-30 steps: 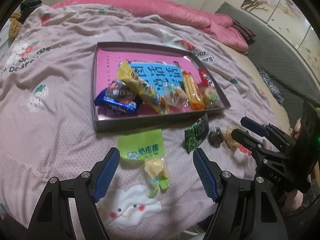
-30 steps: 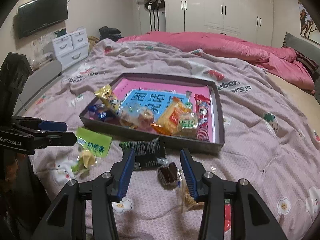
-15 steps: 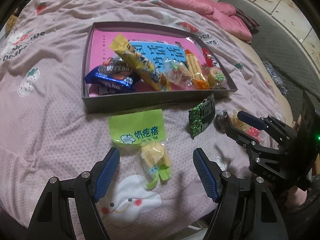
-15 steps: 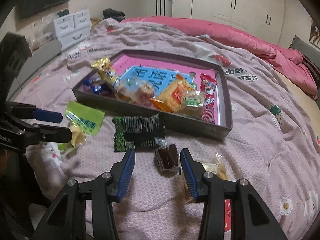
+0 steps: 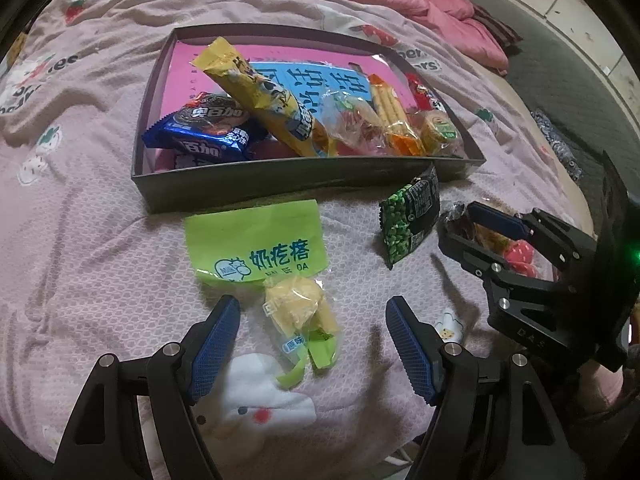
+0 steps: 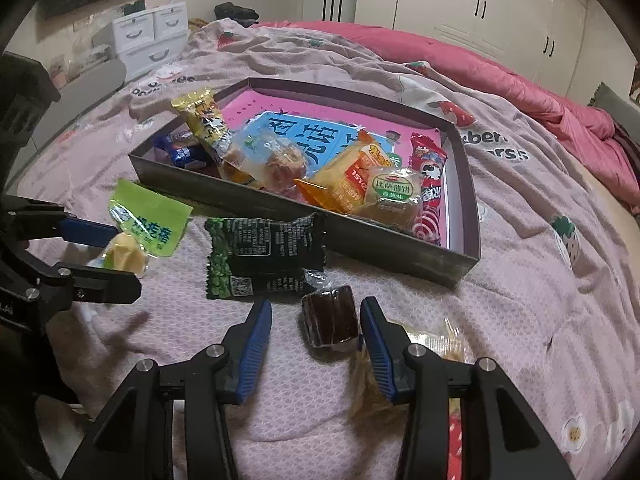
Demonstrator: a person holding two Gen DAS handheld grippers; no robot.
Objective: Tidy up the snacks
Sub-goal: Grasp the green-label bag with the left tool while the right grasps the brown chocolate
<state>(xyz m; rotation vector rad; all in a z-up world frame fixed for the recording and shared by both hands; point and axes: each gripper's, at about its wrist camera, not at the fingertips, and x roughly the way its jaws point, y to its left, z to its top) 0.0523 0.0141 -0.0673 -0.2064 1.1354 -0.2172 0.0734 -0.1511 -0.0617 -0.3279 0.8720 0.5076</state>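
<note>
Ideally, the tray point(image 5: 256, 196) is kept clear until both grips are sure. The green bag point(image 5: 264, 256) lies between the left gripper point(image 5: 312, 320)'s wide, empty jaws; the brown sweet point(image 6: 330, 318) sits ungripped inside the right gripper point(image 6: 316, 324)'s narrower jaws.

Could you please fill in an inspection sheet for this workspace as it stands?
Surface: bed with a pink patterned blanket.
Job's things: grey tray holding several wrapped snacks; green-topped snack bag, dark green packet and brown wrapped sweet lie outside it on the blanket.
Clutter: more small packets by the right gripper, unclear.
Grippers: left gripper open around the green-topped bag's lower end; right gripper open around the brown sweet.
Cables: nothing seen.
Surroundings: pink duvet, white wardrobes, white drawers.
</note>
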